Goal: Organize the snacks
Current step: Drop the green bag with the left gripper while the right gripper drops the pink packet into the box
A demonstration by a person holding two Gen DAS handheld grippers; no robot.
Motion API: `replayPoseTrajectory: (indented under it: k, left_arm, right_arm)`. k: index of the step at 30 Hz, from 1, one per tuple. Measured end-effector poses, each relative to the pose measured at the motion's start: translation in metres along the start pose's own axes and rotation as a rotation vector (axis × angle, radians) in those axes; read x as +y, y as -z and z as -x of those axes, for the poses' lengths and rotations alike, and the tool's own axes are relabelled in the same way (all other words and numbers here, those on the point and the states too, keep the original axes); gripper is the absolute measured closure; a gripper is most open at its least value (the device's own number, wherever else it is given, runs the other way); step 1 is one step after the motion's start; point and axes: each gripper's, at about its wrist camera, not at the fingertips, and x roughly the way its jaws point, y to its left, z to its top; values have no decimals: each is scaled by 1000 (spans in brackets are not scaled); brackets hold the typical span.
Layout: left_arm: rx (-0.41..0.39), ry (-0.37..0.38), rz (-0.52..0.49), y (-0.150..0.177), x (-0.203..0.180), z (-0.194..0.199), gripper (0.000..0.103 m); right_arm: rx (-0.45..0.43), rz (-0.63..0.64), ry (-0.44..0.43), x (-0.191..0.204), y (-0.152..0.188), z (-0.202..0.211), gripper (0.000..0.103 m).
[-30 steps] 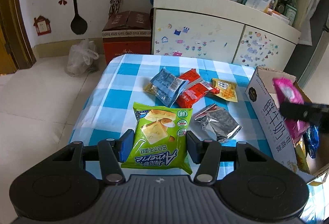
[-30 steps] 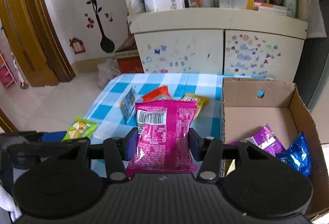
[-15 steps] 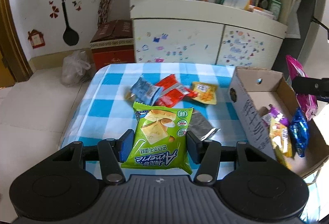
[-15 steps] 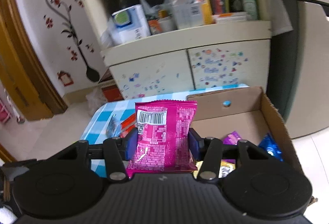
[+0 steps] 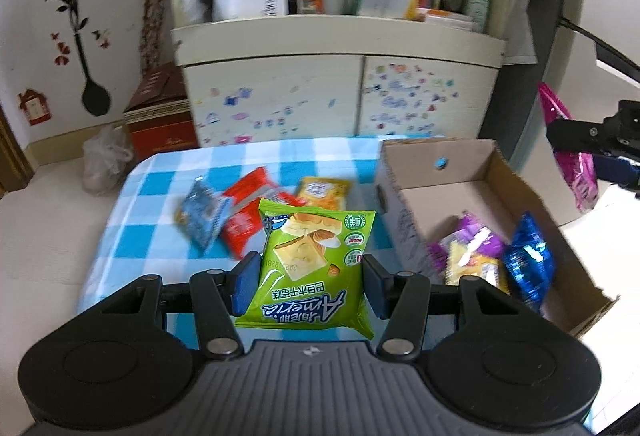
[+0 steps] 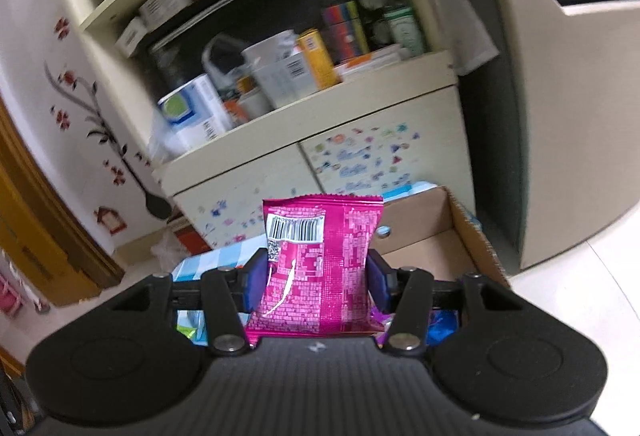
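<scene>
Snacks are riding in both my tongs: the left gripper (image 5: 306, 284) is pinching a green crinkly biscuit packet (image 5: 312, 264) by its sides, and the right gripper (image 6: 316, 286) is pinching a pink foil packet (image 6: 318, 264) upright. The open brown cardboard box (image 5: 472, 163) is lying right of my left tongs, while my right tongs are sitting nearer, directly over it.

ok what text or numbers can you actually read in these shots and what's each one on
"Aymeria", upside down: green snack packet in the left gripper.
"20251228", upside down: same packet; digits uncertain.
Barcode, digits too small: pink snack packet in the right gripper.
Shelf boxes, cardboard box print: blurred.
</scene>
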Motion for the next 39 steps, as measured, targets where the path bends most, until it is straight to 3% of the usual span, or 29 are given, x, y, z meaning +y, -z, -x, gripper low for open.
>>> replayPoseTrajectory:
  k: [10,19,20,23,24,27,39]
  left_arm:
    - [14,110,-24,-17,-54,-24,44]
    - [26,165,-56,-19,-86,-39,43]
    - [26,175,-60,-19,-89,-40,41]
    - [3,177,-64,-19,-95,-38,20]
    - [-10,174,-62,-19,-96,-36,14]
    - [-25,190,-59,-21,-95,-33,14]
    - [-37,150,16,-30,-53,-26,13]
  right_arm:
    - [1,-120,58,-29,-7,-4,52]
    - [27,-185,78,-41,-7,-13,51]
    - [31,-193,82,-42,-7,-14,51]
    - [33,-230,98,-48,-7,-16,48]
    - [35,-238,99,-49,-7,-17,45]
    - [29,-266,100,-53,-8,-18,30]
    - [23,-222,109,-45,-8,-20,30]
